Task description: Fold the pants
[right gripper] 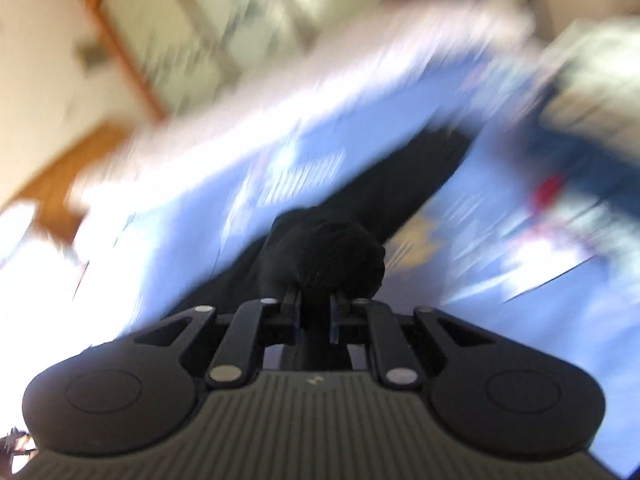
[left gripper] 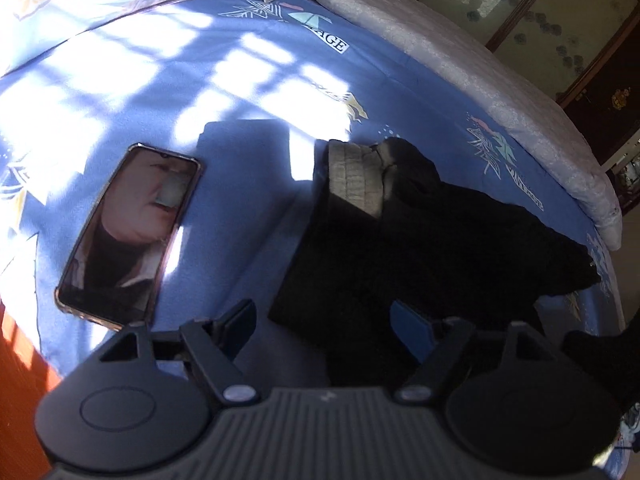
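Left gripper (left gripper: 324, 324): jaws spread wide, empty, over the pants' near edge.
Right gripper (right gripper: 314, 316): pinching bunched black cloth.
Pants (left gripper: 420, 232): soft, limp, light; right of the phone (left gripper: 128, 232), on the bed (left gripper: 240, 80).
Hold: likely hem or grey waistband (left gripper: 356, 176).

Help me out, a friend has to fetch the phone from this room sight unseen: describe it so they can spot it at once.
Look on the bed with the blue printed sheet. The phone lies flat on it, left of the black pants and apart from them. It is the only hard, glossy thing there, a dark screen showing a reflection.
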A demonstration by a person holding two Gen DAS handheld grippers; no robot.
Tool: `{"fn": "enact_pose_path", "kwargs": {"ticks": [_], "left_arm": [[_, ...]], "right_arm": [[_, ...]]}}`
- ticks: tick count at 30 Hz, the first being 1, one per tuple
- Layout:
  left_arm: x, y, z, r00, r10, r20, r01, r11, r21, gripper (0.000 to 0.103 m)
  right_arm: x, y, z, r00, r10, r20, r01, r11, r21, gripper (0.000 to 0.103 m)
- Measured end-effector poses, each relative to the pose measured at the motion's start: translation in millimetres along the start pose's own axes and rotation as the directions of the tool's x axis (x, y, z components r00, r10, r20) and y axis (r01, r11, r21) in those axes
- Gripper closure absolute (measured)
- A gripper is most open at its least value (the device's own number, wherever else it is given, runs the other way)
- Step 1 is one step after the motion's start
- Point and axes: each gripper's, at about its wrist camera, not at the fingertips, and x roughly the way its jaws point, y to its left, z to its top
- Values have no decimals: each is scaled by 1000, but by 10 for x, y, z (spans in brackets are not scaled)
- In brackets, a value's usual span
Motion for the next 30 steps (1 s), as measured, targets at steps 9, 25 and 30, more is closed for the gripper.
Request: {"fn": "enact_pose_path", "kwargs": {"ticks": [9, 25, 30], "left_arm": [[443, -40, -235, 993, -16, -118, 14, 1000, -20, 34], [478, 200, -242, 986, -139, -89, 127, 984, -128, 94], [137, 216, -281, 988, -150, -37, 146, 986, -80, 95]], "right_arm": [[-453, -110, -633, 785, -592, 179, 603, 666, -440, 57], [1393, 3946, -2078, 828, 221, -516, -558, 230, -797, 46], [1879, 4154, -1817, 841, 209, -499, -536, 194, -821, 100]]}}
